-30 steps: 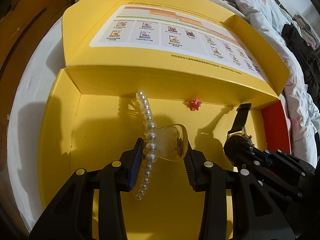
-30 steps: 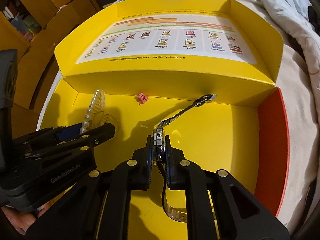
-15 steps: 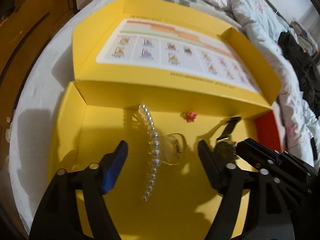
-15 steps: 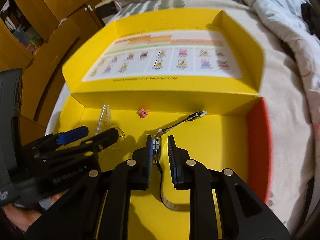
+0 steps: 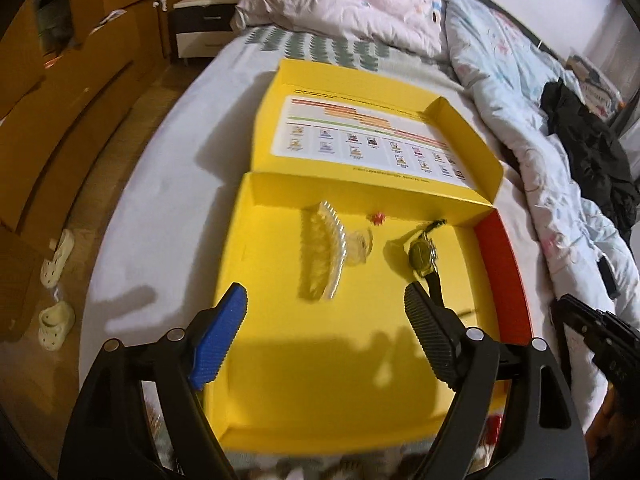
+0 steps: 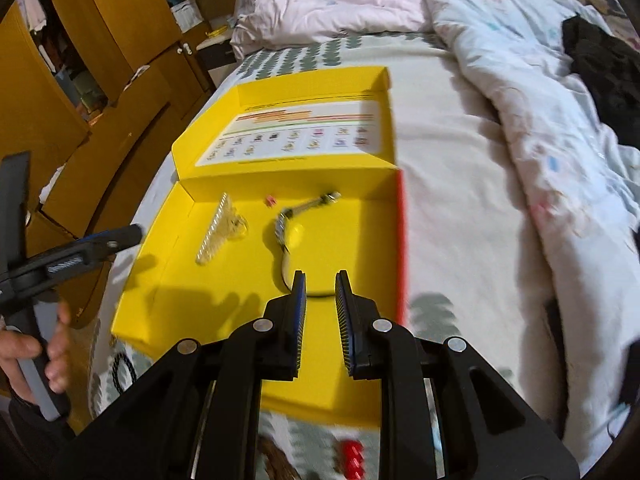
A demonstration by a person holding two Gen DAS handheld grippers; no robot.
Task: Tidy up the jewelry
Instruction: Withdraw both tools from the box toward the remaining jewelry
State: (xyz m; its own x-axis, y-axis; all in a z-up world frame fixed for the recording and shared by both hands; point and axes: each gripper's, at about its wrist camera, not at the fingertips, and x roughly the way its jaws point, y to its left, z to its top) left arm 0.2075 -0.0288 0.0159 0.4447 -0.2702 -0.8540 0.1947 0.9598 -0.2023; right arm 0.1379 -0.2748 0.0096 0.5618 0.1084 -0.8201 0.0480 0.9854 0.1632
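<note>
The hair clip (image 5: 326, 250) lies flat on the floor of the yellow box (image 5: 320, 360), near the back wall and toward the left side. It is made of clear plastic. A curved row of small round white beads runs along its top, and it has a see-through rounded handle on one side. Its teeth look like a little comb.

The watch (image 5: 422, 256) lies in the same box, to the right of the clip and apart from it. It has a round shiny face and a thin dark strap that bends behind it. A tiny pink thing (image 5: 378, 219) sits by the back wall, between the clip and the watch. It is too small to tell what it is.

The box is smooth card, bright yellow inside, with one red side wall (image 5: 502, 276). Its lid (image 5: 360, 136) is folded back and has a white sheet with small pictures on it. The box rests on a soft bed (image 5: 168, 184) with a rumpled blanket (image 5: 520, 92).

The left tongs (image 5: 326, 336) are spread wide and hold nothing. One pad is blue and one is black, both bumpy. The right tongs (image 6: 321, 308) have a narrow gap and hold nothing too.
</note>
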